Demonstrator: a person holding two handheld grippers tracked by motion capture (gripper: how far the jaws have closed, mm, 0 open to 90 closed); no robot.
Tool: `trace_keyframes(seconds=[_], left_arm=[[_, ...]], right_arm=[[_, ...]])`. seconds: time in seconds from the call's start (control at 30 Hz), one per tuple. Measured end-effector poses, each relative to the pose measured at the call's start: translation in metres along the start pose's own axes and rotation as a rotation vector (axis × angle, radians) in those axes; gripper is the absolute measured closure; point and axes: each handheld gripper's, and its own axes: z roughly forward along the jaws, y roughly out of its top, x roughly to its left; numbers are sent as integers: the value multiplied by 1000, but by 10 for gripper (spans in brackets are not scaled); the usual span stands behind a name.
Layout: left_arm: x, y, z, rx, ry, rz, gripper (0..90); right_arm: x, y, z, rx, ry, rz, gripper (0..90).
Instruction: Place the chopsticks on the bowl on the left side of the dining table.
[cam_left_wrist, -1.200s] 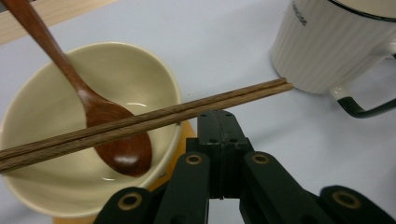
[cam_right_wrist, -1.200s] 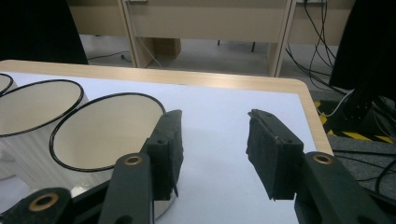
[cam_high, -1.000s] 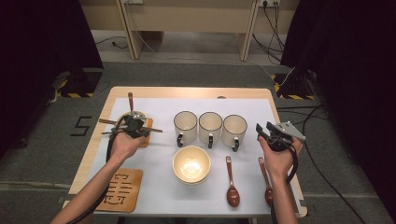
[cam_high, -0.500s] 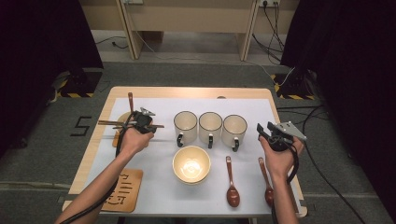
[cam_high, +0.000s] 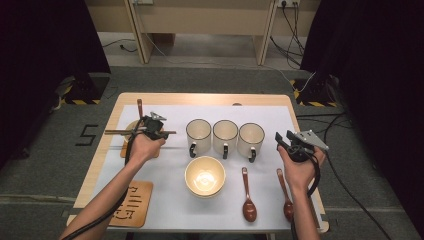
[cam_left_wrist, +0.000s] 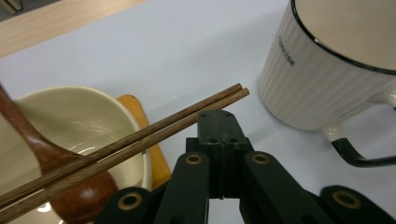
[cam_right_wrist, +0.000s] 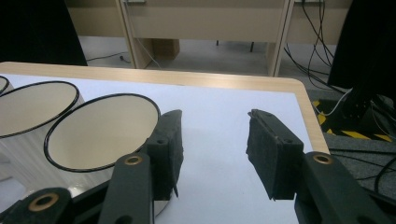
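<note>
Left gripper (cam_high: 150, 131), jaws clamped on chopsticks (cam_left_wrist: 140, 140), holds them over the side bowl (cam_left_wrist: 70, 121); right gripper (cam_right_wrist: 215, 154) waits, jaws apart and empty. Chopsticks remain to be placed.

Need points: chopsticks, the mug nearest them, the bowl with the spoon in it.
chopsticks (cam_left_wrist: 140, 135), left gripper view, mid-shaft of the pair
mug (cam_left_wrist: 303, 88), left gripper view, ribbed side wall
bowl (cam_left_wrist: 93, 116), left gripper view, inner wall beside the spoon

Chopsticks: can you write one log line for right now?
left gripper: jaws shut | chopsticks: lying across bowl | right gripper: jaws open, nothing held
</note>
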Motion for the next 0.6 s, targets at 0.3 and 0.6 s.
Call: trace_keyframes(seconds=[0.3, 0.6], left_arm=[[64, -9, -29, -44, 181, -87, 893], [96, -19, -26, -1, 265, -123, 892]], right_arm=[[3, 1, 0, 2, 3, -3, 552], [5, 0, 2, 8, 9, -9, 552]])
